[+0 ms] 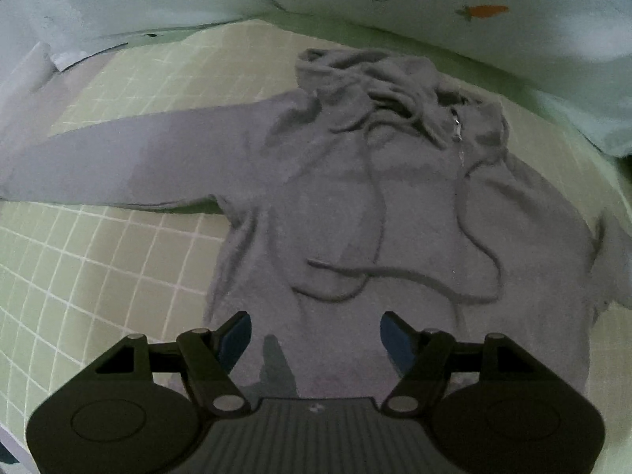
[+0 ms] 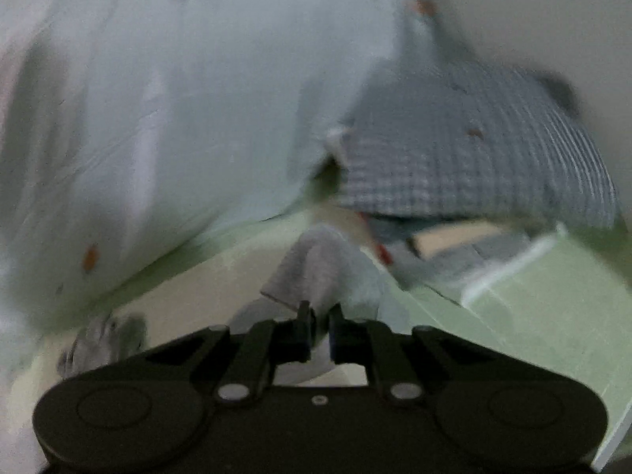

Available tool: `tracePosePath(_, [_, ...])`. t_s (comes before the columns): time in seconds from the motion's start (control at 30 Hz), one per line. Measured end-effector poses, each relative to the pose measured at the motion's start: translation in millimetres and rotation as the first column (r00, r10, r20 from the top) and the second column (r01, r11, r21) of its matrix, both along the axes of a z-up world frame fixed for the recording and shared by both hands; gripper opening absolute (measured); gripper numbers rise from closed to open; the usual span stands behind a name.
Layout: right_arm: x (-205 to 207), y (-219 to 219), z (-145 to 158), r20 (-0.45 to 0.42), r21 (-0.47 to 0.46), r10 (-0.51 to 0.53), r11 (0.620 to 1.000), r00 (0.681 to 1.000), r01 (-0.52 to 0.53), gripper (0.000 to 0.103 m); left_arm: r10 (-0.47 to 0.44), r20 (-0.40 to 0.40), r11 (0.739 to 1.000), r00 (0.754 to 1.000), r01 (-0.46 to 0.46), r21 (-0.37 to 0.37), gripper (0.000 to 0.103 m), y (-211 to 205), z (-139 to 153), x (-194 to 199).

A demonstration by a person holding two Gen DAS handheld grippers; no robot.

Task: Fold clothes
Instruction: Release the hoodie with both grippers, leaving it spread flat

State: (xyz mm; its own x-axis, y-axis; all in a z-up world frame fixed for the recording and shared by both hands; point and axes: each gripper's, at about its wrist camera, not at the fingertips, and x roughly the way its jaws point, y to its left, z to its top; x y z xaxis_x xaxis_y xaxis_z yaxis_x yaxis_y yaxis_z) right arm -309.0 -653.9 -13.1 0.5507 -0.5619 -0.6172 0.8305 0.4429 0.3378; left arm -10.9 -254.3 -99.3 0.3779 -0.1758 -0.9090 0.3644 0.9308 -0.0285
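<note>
A grey hoodie [image 1: 355, 205] lies flat on a green checked sheet [image 1: 98, 268] in the left wrist view, hood at the far end, one sleeve [image 1: 118, 166] stretched out to the left and drawstrings trailing over the chest. My left gripper [image 1: 315, 333] hovers over the hoodie's lower body, open, with nothing between its blue pads. In the blurred right wrist view my right gripper [image 2: 320, 318] is shut on a grey sleeve [image 2: 320, 268], whose cuff end sticks up beyond the fingertips above the bed.
A pale green duvet [image 1: 493, 19] with small carrot prints is bunched along the far side of the bed. In the right wrist view a grey checked pillow [image 2: 474, 158] lies at the right, with the bed's edge [image 2: 513, 268] below it.
</note>
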Motion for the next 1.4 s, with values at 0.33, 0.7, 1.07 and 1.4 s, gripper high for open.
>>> tracePosePath(0.33, [3.4, -64.0, -61.0, -0.1, -0.023, -0.13, 0.991, 0.986, 0.128, 0.045, 0.013, 0.047, 0.999, 0.999, -0.015, 0.051, 0.073, -4.4, 4.1, -0.4])
tracePosePath(0.7, [56.2, -74.4, -93.3, -0.358, -0.231, -0.117, 0.972, 0.926, 0.034, 0.073, 0.017, 0.013, 0.993, 1.0, -0.018, 0.121, 0.073, -10.3, -5.0, -3.0])
tracePosePath(1.07, [63.0, -99.8, -126.3, -0.341, -0.049, -0.025, 0.999, 0.94, 0.009, 0.056, -0.089, 0.024, 0.987, 0.996, 0.085, 0.135, 0.073, -36.5, -5.1, -11.2])
tracePosePath(1.4, [-39.3, -72.6, -46.9, -0.092, 0.058, -0.157, 0.985, 0.983, 0.163, 0.009, -0.084, 0.024, 0.988, 0.996, 0.08, 0.129, 0.073, -29.6, -5.2, -15.4])
